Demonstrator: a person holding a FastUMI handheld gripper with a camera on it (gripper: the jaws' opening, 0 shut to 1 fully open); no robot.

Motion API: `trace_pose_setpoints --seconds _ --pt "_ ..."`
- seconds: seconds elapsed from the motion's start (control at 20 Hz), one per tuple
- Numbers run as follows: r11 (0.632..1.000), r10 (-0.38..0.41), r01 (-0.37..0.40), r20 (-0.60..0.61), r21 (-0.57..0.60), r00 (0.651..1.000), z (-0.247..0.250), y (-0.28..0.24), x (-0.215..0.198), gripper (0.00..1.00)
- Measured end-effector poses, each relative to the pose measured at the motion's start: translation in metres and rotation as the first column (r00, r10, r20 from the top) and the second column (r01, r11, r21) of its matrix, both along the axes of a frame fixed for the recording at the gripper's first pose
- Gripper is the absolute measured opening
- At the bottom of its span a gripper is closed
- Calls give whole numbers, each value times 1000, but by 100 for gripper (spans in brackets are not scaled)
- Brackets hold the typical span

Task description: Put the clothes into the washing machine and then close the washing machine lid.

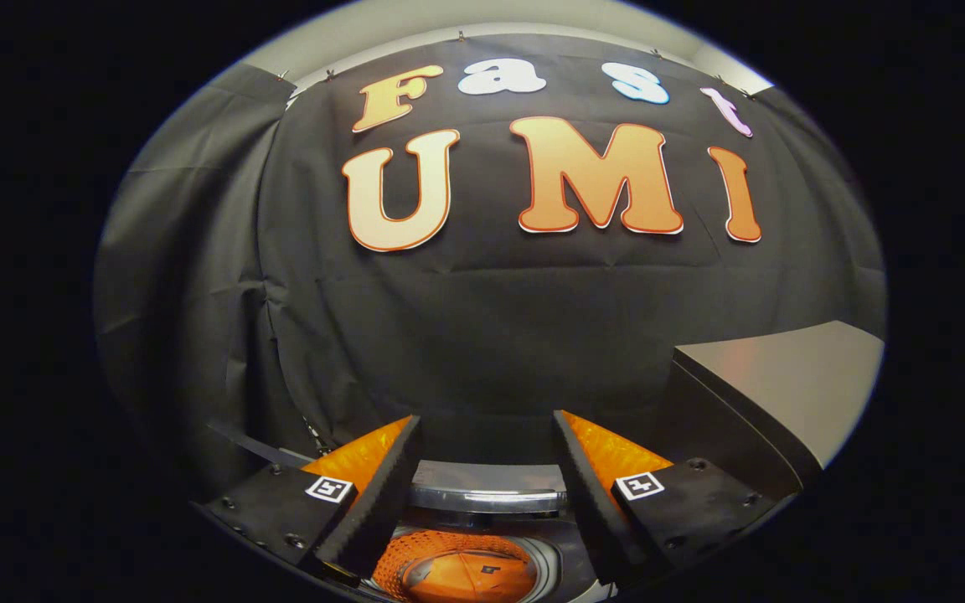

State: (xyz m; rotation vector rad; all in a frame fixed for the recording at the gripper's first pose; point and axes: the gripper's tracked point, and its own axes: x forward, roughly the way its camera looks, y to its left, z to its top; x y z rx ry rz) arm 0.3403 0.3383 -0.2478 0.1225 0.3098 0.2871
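Black cloth wall [482,335] ahead; fingers [382,494] spread, empty, above washing machine [491,501] w/ orange clothes [474,578] inside.

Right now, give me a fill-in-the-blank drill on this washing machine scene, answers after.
1. The gripper has its fingers ____, with nothing between them.
2. The orange garment lies ____ the washing machine's drum.
3. The grey lid stands ____, beyond the right finger.

Missing words: open; inside; raised
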Motion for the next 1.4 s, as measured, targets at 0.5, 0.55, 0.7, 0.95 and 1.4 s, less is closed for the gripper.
trace_pose_setpoints --seconds 0.5,0.55,0.7,0.95,1.4 --pt "1000 -3 3 -65 5 998 -60 -15 -46 100" --pt "1000 -6 5 -64 -9 998 -61 -16 -45 100" --pt "999 11 -13 -48 -36 999 -55 -14 -47 100" --pt "1000 17 -18 -56 -20 998 -43 -9 -49 100" --pt "998 52 -48 72 -49 996 62 -9 -63 100"
